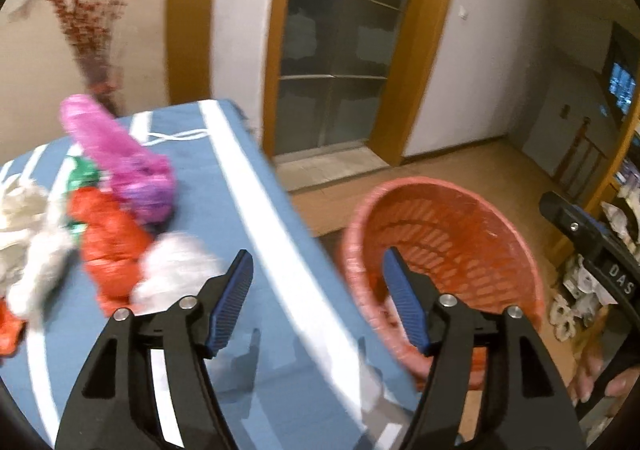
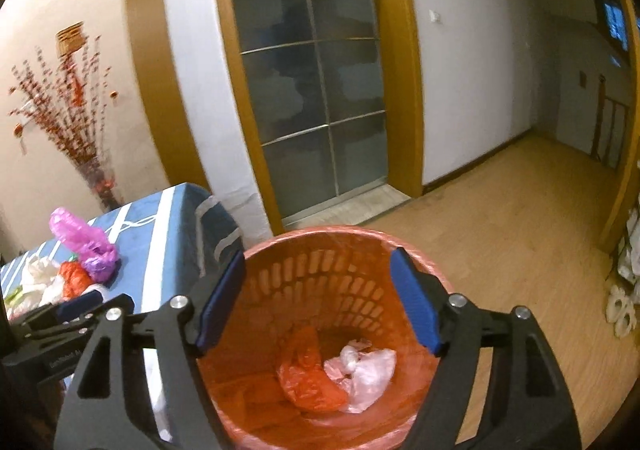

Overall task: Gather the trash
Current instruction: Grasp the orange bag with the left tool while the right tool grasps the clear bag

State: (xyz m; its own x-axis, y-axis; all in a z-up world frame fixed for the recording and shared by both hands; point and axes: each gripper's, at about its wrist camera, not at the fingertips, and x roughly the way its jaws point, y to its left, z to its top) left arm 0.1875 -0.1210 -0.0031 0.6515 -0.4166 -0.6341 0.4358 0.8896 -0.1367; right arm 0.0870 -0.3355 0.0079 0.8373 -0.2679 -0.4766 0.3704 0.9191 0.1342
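Black right gripper (image 2: 318, 298), lettered "DAS", gapes empty over red basket (image 2: 420, 254); left gripper (image 1: 318, 298) likewise.

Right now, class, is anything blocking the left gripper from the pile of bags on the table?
Nothing visible: the left gripper is open, with only bare tablecloth between it and the bags.

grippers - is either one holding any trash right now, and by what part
Nothing is held. The left gripper is open over the table edge; the right gripper is open above the basket.
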